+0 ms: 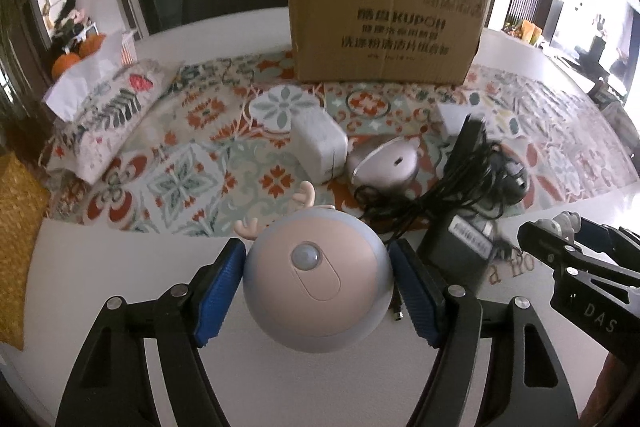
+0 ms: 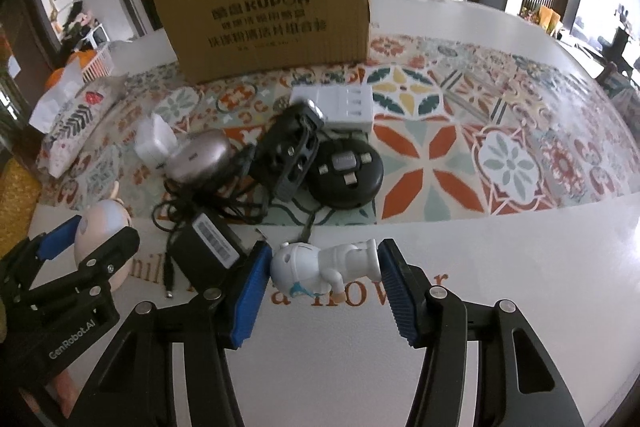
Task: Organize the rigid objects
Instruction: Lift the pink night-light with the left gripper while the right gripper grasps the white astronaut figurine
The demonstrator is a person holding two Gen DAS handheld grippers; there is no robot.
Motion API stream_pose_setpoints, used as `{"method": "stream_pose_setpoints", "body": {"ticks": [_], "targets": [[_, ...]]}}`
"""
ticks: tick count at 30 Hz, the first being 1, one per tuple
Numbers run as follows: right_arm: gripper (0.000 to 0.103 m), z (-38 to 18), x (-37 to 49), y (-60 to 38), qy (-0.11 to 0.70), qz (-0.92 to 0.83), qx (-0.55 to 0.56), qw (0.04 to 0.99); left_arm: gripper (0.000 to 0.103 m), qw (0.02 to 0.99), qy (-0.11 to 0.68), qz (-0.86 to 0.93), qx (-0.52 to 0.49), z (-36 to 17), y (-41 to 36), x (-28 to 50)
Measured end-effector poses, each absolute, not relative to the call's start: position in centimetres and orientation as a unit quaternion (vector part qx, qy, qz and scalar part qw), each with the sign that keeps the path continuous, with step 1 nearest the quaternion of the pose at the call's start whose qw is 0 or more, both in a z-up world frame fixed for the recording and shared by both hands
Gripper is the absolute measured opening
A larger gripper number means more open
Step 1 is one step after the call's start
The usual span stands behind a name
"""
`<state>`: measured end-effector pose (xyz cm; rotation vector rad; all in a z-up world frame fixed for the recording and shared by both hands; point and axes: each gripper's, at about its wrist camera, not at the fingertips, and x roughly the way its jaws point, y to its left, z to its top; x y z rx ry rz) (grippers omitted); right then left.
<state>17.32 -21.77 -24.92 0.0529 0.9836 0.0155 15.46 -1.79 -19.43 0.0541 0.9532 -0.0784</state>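
A round pink and grey lamp with small antlers (image 1: 316, 287) sits between the blue pads of my left gripper (image 1: 318, 267), which is shut on its two sides over the white table (image 1: 120, 267). The lamp (image 2: 102, 223) and the left gripper (image 2: 90, 239) also show at the left edge of the right wrist view. A small white astronaut figure (image 2: 316, 267) lies sideways between the pads of my right gripper (image 2: 322, 263), which is shut on its head and feet. The right gripper (image 1: 564, 231) appears at the right of the left wrist view.
An open cardboard box (image 1: 384, 23) stands at the back of a patterned mat (image 1: 192, 155). On the mat lie a white charger (image 1: 318, 147), a silver oval device (image 1: 384, 163), a black adapter with tangled cable (image 2: 212, 247), a black round cable reel (image 2: 346, 171) and a white battery charger (image 2: 340, 105). A tissue pouch (image 1: 108, 115) lies at the left.
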Motion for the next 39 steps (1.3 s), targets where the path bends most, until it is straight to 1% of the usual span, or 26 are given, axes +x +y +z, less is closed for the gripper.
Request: {"method": "stream_pose_setpoints", "body": {"ticks": [14, 24, 39], "targets": [[0.056, -18.0, 16.6, -21.7, 0.402, 0.019, 0.022, 0.915, 0.074, 0.917, 0.397, -0.044, 0.014, -12.5, -1.7, 15.2], [0.056, -13.6, 17.6, -21.3, 0.351, 0.037, 0.024, 0.935, 0.074, 0.935, 0.353, -0.042, 0.009, -8.0, -1.6, 16.3], [0.056, -8.3, 21.5, -21.5, 0.292, 0.056, 0.027, 0.954, 0.074, 0.955, 0.293, -0.047, 0.009, -2.8, -2.4, 20.5]]}}
